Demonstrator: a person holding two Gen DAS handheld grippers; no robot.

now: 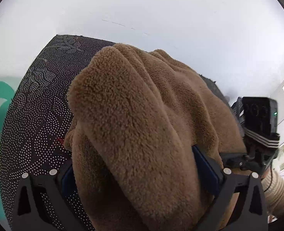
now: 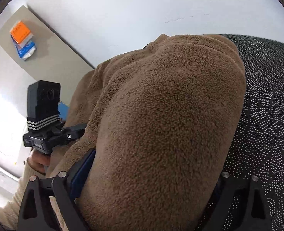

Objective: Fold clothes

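White wall behind, we clamp the brown fleece (image 1: 142,115) in both hand-held grippers, left (image 1: 142,175) and right (image 2: 149,181); folding seems barely begun.

A plain white surface (image 1: 161,9) fills most of both views, marked by a few faint scratches. In the right wrist view a beige panel (image 2: 51,65) carries an orange box (image 2: 20,31) stacked on blue packets (image 2: 27,51). Bright light glares at the left edge there.

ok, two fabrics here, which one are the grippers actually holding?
The brown fleece: it is bunched between the fingers of the left gripper and the right gripper. The black dotted cloth lies flat beneath, ungripped.
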